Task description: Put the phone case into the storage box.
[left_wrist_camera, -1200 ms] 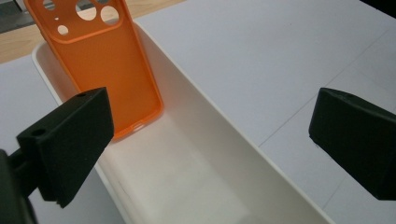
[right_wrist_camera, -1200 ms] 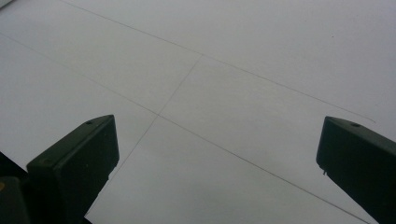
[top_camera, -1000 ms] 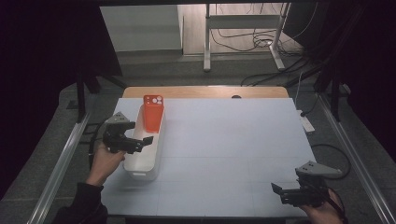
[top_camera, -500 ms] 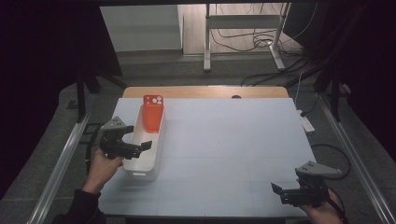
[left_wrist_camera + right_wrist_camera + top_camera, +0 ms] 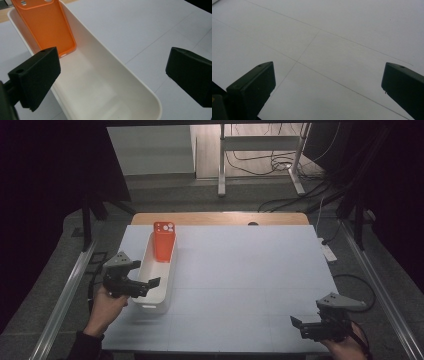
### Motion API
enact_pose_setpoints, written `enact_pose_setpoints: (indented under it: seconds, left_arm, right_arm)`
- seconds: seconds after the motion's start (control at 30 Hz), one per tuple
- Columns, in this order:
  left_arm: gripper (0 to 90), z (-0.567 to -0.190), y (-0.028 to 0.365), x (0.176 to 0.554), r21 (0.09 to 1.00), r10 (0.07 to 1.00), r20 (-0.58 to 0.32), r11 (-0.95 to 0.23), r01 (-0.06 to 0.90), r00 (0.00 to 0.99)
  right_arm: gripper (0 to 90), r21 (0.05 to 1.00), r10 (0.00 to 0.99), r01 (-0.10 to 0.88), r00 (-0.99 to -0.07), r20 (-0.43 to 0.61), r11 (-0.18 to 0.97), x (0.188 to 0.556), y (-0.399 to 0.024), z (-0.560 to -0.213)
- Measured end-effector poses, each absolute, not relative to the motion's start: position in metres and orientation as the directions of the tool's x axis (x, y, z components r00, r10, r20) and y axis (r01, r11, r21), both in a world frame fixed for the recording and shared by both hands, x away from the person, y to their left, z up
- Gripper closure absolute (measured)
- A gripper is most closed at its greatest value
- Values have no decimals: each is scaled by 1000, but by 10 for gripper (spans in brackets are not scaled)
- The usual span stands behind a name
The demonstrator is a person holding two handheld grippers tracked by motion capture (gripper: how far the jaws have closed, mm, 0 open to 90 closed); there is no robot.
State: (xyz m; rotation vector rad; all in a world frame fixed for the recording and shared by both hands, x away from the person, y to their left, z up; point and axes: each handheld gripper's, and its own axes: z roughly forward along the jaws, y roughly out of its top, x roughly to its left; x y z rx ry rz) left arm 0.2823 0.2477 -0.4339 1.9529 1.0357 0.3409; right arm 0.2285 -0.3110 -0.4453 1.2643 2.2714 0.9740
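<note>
Reading left to right from the white tray (image 5: pixel 159 279): I hold the left gripper (image 5: pixel 148 285) with jaws spread wide over the tray's near end, and the orange phone case (image 5: pixel 164 241) leans upright inside its far end, so I judge the placing done and only the withdrawal left. Since the earlier frame my left hand has drawn back toward me along the tray. Far right of the tray, my right gripper (image 5: pixel 299 326) rests over bare table (image 5: pixel 260 270), jaws spread and empty.

The tabletop (image 5: pixel 240 280) is covered by a pale grey sheet with faint grid lines, a strip of bare wood showing along its far edge. A long white tray (image 5: pixel 159 272) rests on it at the left of the frame, running near to far.
</note>
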Motion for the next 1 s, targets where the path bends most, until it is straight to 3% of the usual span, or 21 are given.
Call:
enact_pose_setpoints:
  seconds: [1.0]
  left_arm:
    - [8, -441, 267, 233, 798, 808, -152, -239, 553, 569]
  right_arm:
    - [0, 723, 845, 590, -534, 16, 359, 228, -311, -445]
